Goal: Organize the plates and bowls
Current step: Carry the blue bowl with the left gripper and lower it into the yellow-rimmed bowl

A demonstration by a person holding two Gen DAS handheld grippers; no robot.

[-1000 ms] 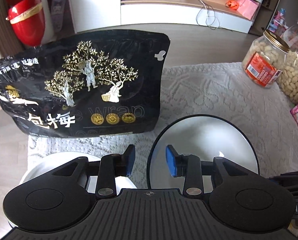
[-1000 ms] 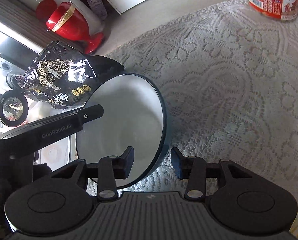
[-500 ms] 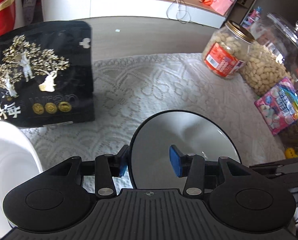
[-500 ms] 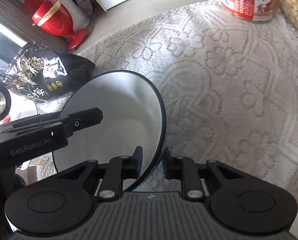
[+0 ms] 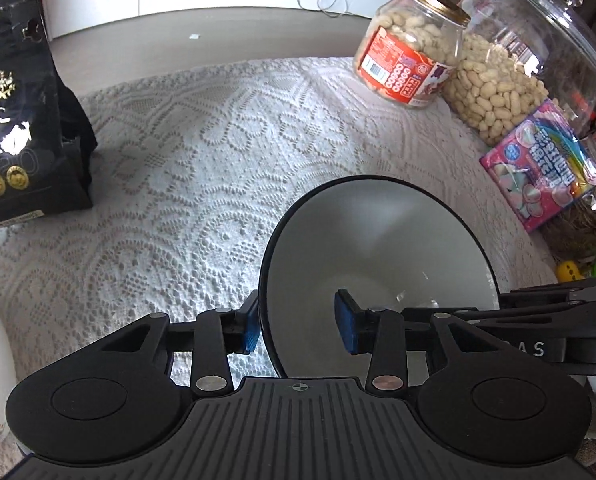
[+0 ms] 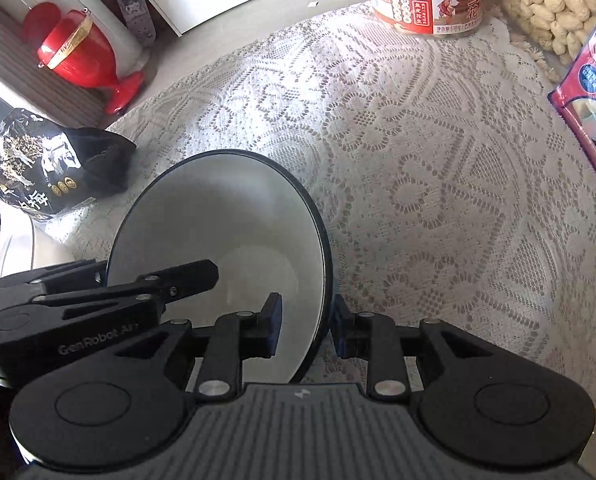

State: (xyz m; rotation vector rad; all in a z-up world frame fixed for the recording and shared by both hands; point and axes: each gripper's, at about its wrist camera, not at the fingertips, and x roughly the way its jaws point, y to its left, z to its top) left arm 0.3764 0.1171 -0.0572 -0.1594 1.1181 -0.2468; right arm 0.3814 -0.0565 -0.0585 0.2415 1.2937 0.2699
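The bowl [image 5: 378, 240], white inside with a dark rim and outer wall, sits at the near middle of the lace cloth [image 5: 218, 160] that covers the counter. It is tilted, and I cannot tell whether its base touches the cloth. I hold it on two sides. The right gripper [image 6: 304, 326] straddles the rim on the bowl's right side, one pad inside and one against the outer wall. Its jaws are clenched on the bowl, though they have just been easing open slightly. The left gripper [image 5: 298, 326] straddles the opposite rim. Its outer pad is just beside the wall and its inner pad stands clear inside the bowl, so these jaws are released. They have just been closing with the rim between them. A black snack bag [image 5: 14, 120] stands to the left of the bowl. A red-labelled peanut jar [image 5: 410, 60], a large clear jar [image 5: 530, 60] and a pink sweets packet [image 5: 538, 168] stand at the far right. All are well apart from the bowl.
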